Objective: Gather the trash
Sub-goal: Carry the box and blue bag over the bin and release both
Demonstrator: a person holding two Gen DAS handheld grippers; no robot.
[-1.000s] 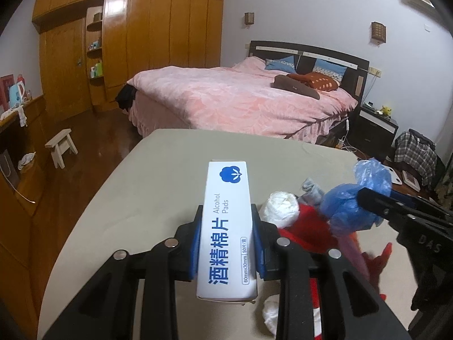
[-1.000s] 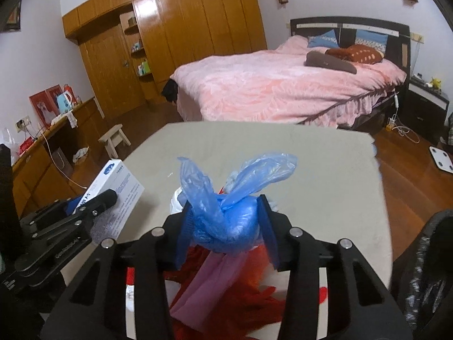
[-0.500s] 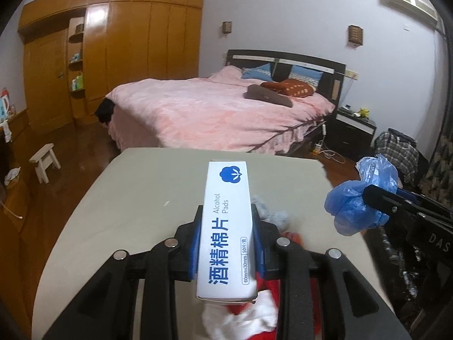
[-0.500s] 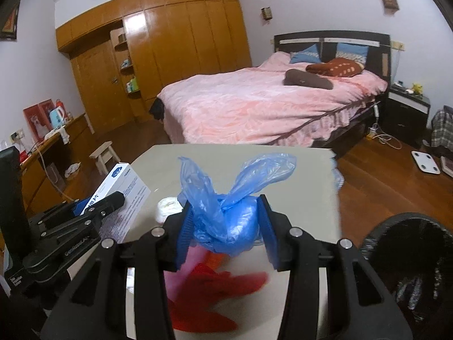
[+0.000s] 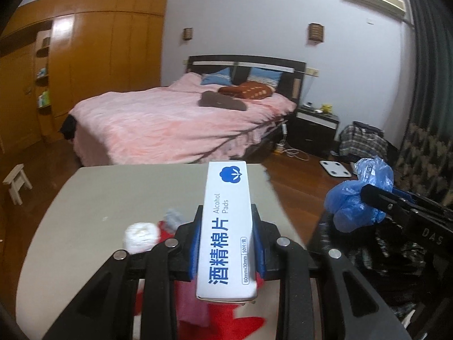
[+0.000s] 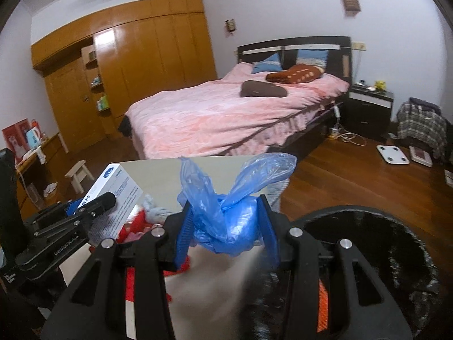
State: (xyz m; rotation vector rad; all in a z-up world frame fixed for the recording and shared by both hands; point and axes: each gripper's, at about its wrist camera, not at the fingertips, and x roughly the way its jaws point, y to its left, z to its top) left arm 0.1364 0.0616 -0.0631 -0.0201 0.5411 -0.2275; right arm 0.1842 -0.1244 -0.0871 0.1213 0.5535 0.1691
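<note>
My left gripper [image 5: 226, 238] is shut on a white alcohol pads box [image 5: 226, 226] and holds it above the beige table [image 5: 113, 198]. The box also shows in the right wrist view [image 6: 116, 195]. My right gripper [image 6: 225, 226] is shut on a crumpled blue plastic bag [image 6: 226, 212], held past the table's right edge beside a black-lined trash bin [image 6: 382, 249]. The bag also shows in the left wrist view [image 5: 356, 198]. Red and pink wrappers [image 5: 226, 320], a white tissue wad [image 5: 140, 236] and a grey scrap [image 5: 172, 216] lie on the table.
A pink bed [image 5: 175, 121] stands beyond the table. A black nightstand [image 5: 314, 130], a white scale [image 5: 335, 168] and a plaid bag [image 5: 362, 141] sit on the wood floor at right. A white stool [image 5: 17, 182] and wooden wardrobes [image 5: 85, 65] are at left.
Both grippers have moved right and up with their loads. The blue bag has gone from over the table's trash pile to the bin's edge. The trash bin has come into view.
</note>
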